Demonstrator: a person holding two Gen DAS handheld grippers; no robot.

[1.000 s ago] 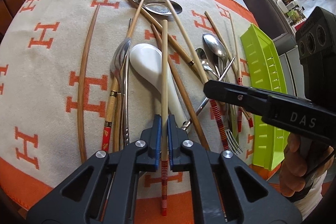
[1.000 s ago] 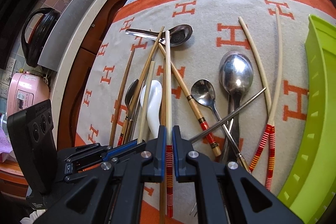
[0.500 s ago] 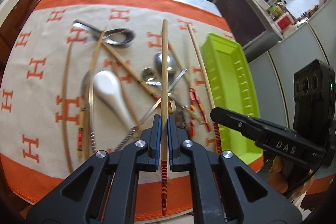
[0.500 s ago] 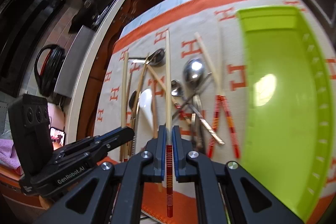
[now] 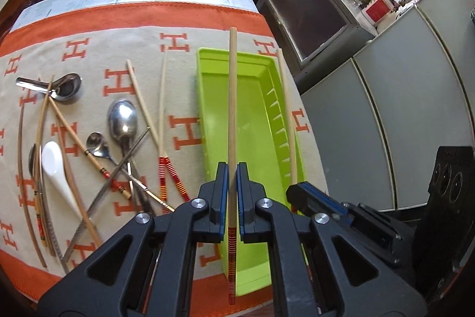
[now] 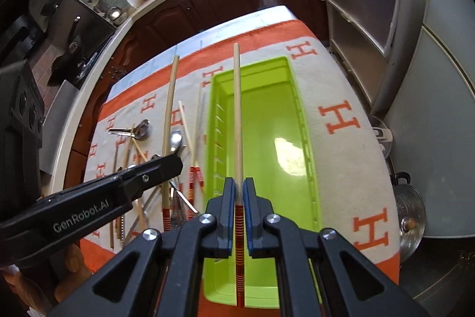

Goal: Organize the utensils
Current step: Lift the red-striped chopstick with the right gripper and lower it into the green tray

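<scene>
Mostly hidden: green tray's (image 6: pixel 308 144) near end, behind both grippers.
Left gripper (image 5: pixel 232 192): level over the tray, clamped on a red-banded chopstick (image 5: pixel 232 109).
Right gripper (image 6: pixel 238 204): beside it, clenched on a second chopstick (image 6: pixel 237 115) above the tray.
Loose spoons (image 5: pixel 123 121): on the blanket (image 5: pixel 184 20) towards the worktop's left edge.

Steel pot (image 6: pixel 411 211), dark wooden cabinets (image 6: pixel 207 5)
</scene>
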